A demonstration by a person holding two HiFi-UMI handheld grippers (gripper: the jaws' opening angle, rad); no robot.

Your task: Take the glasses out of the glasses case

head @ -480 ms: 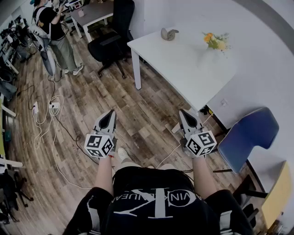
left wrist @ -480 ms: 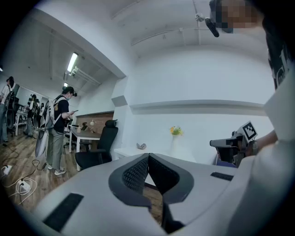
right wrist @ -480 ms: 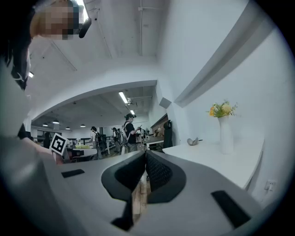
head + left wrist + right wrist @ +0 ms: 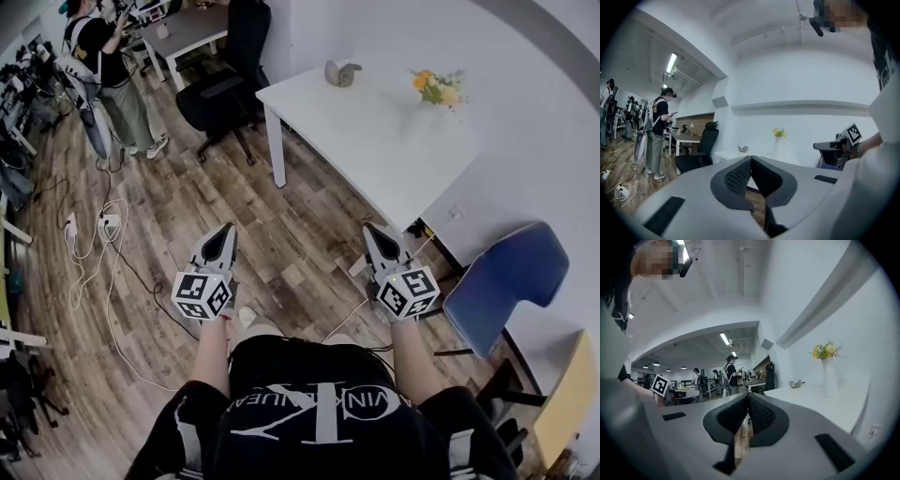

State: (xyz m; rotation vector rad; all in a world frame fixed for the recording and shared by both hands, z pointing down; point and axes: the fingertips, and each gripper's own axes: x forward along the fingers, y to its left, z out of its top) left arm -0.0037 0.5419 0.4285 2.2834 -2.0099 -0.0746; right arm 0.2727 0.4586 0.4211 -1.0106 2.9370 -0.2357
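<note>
1. Left claw [image 4: 225, 232], grey plastic with a marker cube: clenched, empty, held level above the wooden plank floor [image 4: 281, 234].
2. Right claw [image 4: 373, 232]: clenched, empty.
3. Small grey glasses case [image 4: 342, 72]: on the far end of the white rectangular table [image 4: 375, 141], well apart from both claws.

The wood floor [image 4: 291, 225] ahead of the left gripper [image 4: 228, 229] and right gripper [image 4: 369, 228] is open up to the white table [image 4: 375, 131]. Most of the table top is bare. A vase of flowers [image 4: 433, 89] and a small gray thing [image 4: 342, 72] stand near its far edge. A blue chair [image 4: 511, 281] blocks the right side. Cables [image 4: 111, 223], a black chair [image 4: 220, 89] and a person [image 4: 108, 66] are off to the left.
</note>
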